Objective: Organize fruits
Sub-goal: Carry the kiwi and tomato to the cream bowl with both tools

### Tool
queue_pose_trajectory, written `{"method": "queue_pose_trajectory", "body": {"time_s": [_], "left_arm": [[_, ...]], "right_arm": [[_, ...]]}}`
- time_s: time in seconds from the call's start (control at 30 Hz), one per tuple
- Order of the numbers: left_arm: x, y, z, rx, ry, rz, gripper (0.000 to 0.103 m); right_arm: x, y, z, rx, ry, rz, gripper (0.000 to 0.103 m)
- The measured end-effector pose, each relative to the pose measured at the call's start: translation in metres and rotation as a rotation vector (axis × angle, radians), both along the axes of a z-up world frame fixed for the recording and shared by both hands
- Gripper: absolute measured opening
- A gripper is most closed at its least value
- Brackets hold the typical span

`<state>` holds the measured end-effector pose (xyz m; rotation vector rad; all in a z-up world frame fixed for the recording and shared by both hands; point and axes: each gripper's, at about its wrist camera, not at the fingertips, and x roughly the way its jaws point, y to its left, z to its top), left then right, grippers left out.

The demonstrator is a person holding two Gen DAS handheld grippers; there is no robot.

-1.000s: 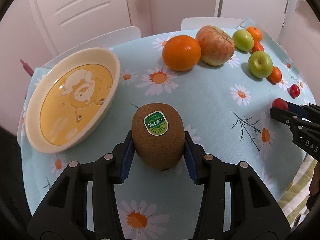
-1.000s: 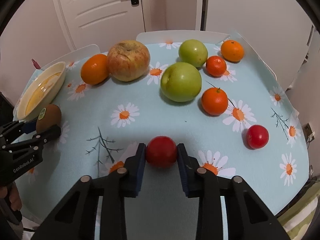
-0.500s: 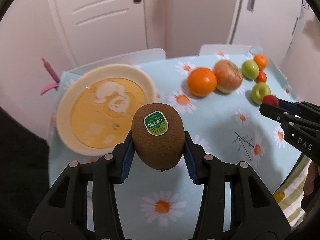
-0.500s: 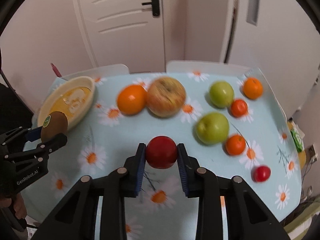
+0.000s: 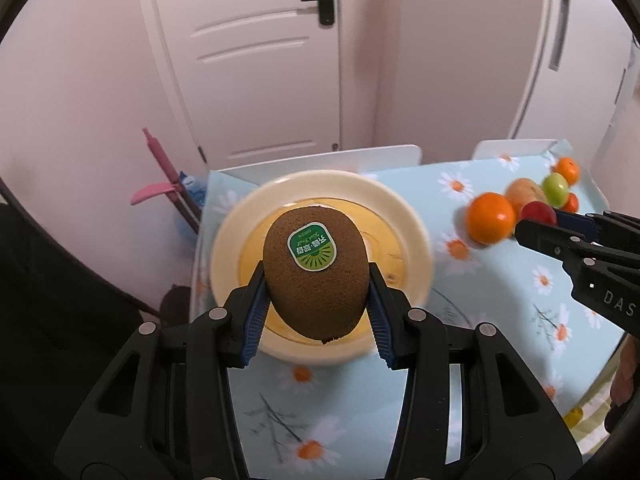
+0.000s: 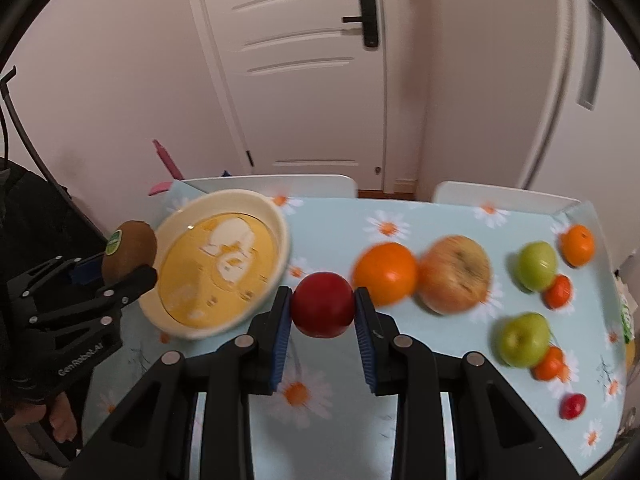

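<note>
My left gripper [image 5: 316, 312] is shut on a brown kiwi [image 5: 316, 276] with a green sticker and holds it above the near side of the cream and yellow bowl [image 5: 400, 216]. My right gripper [image 6: 322, 316] is shut on a small red fruit [image 6: 322, 304] and holds it in the air to the right of the bowl [image 6: 276, 216]. The left gripper with the kiwi [image 6: 128, 248] shows at the left of the right wrist view. The right gripper with the red fruit [image 5: 538, 212] shows at the right of the left wrist view.
On the daisy tablecloth [image 6: 440, 360] lie a big orange [image 6: 386, 272], a large apple [image 6: 456, 274], two green apples [image 6: 524, 338], several small oranges [image 6: 576, 244] and a small red fruit [image 6: 572, 406]. White chair backs [image 6: 280, 184] stand behind the table.
Both grippers have risen and moved left toward the bowl with their fruit. The kiwi is now over the bowl's near side; the red fruit is closer to the bowl's right rim.
</note>
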<state>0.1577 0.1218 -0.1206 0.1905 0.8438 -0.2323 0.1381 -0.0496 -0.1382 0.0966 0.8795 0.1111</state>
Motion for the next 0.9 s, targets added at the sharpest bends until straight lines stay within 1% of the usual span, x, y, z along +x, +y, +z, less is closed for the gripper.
{"method": "queue_pose_trajectory", "body": {"time_s": [0.1,0.33,0.47,0.67,0.9], "left_arm": [[0.015,0.005,-0.007,0.005,-0.007,0.020,0.050],[0.049,0.009,-0.024,0.016,-0.011,0.061,0.050],[0.066,0.009,-0.035,0.021,0.004,0.081,0.050],[0.090,0.004,-0.058,0.044,0.050,0.094,0.050],[0.099,-0.002,-0.070,0.059,0.091,0.097,0.050]], "right_arm": [[0.017,0.015,-0.003,0.000,0.000,0.032,0.029],[0.049,0.035,-0.011,-0.002,0.002,0.098,0.029],[0.069,0.039,-0.018,0.006,0.012,0.129,0.029],[0.091,0.039,-0.031,0.008,0.037,0.161,0.029],[0.107,0.032,-0.037,0.012,0.058,0.177,0.029]]}}
